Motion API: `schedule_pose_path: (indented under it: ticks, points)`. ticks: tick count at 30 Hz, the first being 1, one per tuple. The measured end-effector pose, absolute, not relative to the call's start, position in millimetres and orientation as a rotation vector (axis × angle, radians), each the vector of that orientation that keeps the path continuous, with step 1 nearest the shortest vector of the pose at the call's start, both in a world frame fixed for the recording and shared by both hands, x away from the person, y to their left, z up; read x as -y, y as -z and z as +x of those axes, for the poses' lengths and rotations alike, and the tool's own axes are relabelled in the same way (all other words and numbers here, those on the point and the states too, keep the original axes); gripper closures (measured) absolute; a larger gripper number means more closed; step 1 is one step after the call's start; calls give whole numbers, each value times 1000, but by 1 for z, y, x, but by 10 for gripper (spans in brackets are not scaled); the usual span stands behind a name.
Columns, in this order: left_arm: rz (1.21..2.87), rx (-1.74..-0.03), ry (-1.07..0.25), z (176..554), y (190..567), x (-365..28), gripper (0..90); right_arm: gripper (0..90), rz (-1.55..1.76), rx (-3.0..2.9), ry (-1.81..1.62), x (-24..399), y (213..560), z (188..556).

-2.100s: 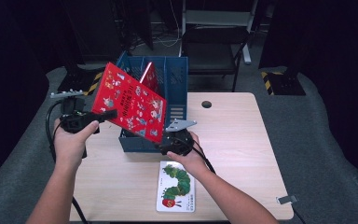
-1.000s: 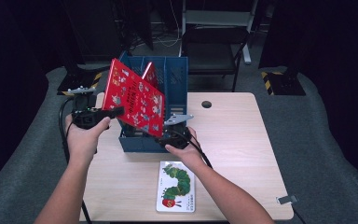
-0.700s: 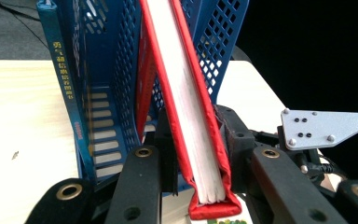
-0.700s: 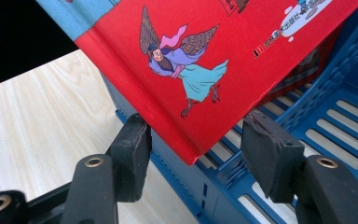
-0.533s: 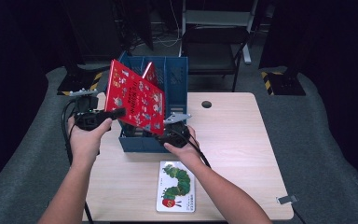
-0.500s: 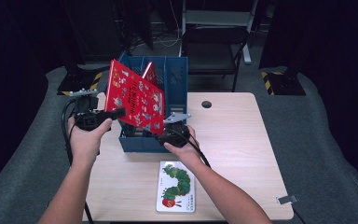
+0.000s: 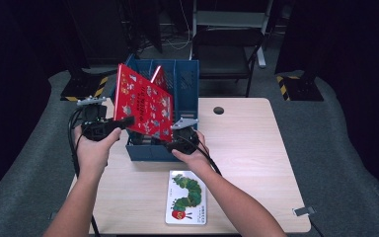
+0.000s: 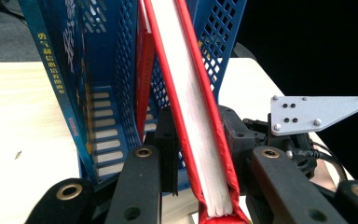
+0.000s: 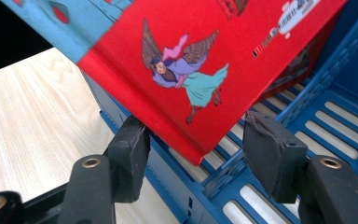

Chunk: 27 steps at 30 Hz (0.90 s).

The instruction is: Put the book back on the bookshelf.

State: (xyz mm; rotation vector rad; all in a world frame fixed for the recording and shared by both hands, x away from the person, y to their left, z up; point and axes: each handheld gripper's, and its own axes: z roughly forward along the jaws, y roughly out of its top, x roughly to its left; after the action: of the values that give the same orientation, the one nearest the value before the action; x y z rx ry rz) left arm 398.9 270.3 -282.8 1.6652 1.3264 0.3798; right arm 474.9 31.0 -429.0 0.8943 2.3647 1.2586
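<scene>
The left claw (image 8: 193,186) clenched a large red hardcover picture book (image 7: 145,106) tilted above the blue plastic file rack (image 7: 185,86); the right claw (image 9: 196,154) stood released beneath its corner.

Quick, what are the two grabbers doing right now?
Left gripper: shut on the red book.
Right gripper: open, jaws either side of the book's corner, not squeezing it.

Table: you work at a light wooden table (image 7: 256,163) with a small round hole (image 7: 219,110) near its far edge.
File rack: the blue slotted rack (image 7: 177,94) stands directly on your table at its far left part, dividers upright.
Caterpillar book: it lies flat on your table (image 7: 186,197) near your edge, just apart from the rack.
Floor: grey carpet (image 7: 345,163) surrounds your table.
</scene>
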Motion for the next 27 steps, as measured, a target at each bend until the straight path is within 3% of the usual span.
schedule_pose_path:
  ticks: [27]
  points:
    - [1694, -1330, -399, 398, 296, -262, 736, 455, 870, -2370, -1257, -47, 420, 483]
